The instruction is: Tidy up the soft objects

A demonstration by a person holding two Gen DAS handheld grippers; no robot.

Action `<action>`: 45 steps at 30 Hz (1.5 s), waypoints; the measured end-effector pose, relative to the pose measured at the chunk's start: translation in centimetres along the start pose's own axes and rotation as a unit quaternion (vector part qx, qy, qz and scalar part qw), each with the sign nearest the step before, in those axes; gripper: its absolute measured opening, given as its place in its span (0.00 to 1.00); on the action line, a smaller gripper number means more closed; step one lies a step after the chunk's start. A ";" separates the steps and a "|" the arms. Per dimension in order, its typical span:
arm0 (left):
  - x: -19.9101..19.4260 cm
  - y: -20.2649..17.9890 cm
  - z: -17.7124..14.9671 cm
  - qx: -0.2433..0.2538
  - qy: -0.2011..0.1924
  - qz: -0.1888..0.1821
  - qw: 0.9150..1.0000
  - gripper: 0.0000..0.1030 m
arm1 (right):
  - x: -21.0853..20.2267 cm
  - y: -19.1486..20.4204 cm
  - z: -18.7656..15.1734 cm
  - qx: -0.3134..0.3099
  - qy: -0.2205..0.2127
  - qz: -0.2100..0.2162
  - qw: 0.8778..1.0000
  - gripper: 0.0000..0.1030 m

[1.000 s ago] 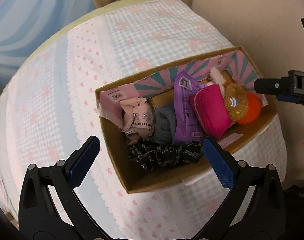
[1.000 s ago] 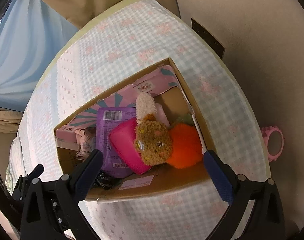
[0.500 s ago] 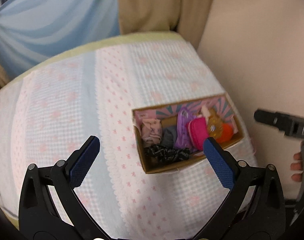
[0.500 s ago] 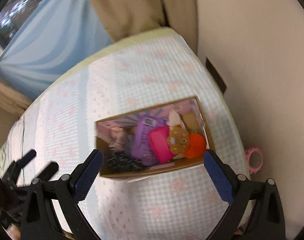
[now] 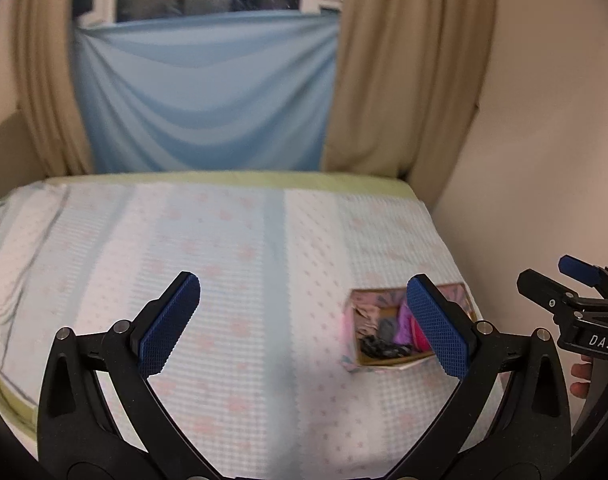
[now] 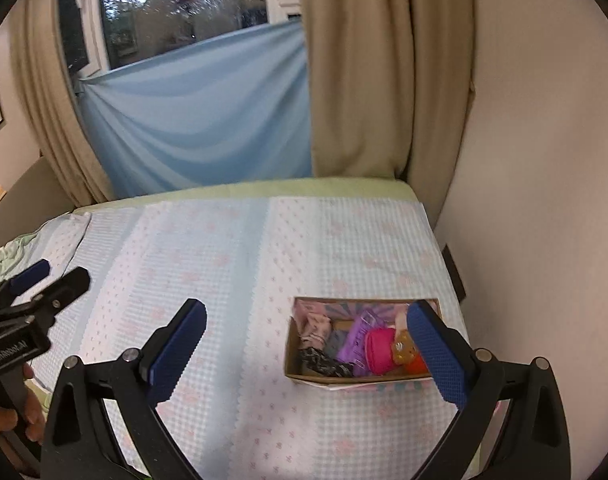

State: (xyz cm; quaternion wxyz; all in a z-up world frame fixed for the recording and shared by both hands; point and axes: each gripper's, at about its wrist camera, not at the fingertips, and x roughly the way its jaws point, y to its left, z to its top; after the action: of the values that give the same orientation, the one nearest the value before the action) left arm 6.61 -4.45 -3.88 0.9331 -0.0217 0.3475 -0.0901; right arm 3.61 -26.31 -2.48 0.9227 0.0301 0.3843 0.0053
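A cardboard box (image 6: 292,360) sits on the bed near the right edge; it also shows in the left wrist view (image 5: 354,332). It holds soft things: a pink pouch (image 6: 380,350), a purple packet (image 6: 358,338), a brown plush toy (image 6: 402,350), an orange plush (image 6: 416,366), black patterned fabric (image 6: 324,362) and pale pink cloth (image 6: 316,326). My left gripper (image 5: 304,324) is open and empty, held high and far back from the box. My right gripper (image 6: 308,348) is open and empty, also far above the bed.
The bed (image 6: 208,280) has a pale blue and pink checked cover. A beige wall (image 6: 544,200) runs along its right side. Beige curtains (image 6: 384,80) and a blue cloth (image 6: 200,120) hang behind it. A green cloth (image 6: 8,256) lies at the far left.
Both grippers have pulled up and far back from the box, which now looks small. The window and curtains have come into view. Both stay open.
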 end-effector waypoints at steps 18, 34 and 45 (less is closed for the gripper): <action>-6.6 4.0 -2.4 0.017 -0.073 0.040 0.996 1.00 | -2.8 3.6 -2.0 0.006 -0.037 -0.025 0.999 0.97; -6.9 3.8 -2.1 0.027 -0.080 0.035 0.996 1.00 | -3.1 4.1 -1.5 0.007 -0.050 -0.035 0.998 0.97; -7.1 3.7 -2.0 0.022 -0.083 0.037 0.996 1.00 | -3.3 4.3 -1.3 0.002 -0.056 -0.036 0.998 0.97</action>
State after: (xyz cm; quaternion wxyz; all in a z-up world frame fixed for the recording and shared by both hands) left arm 0.64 0.48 -1.20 0.9617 0.0046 0.2672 -0.0611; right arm 0.41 -22.11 -0.79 0.9423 0.0185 0.3329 -0.0301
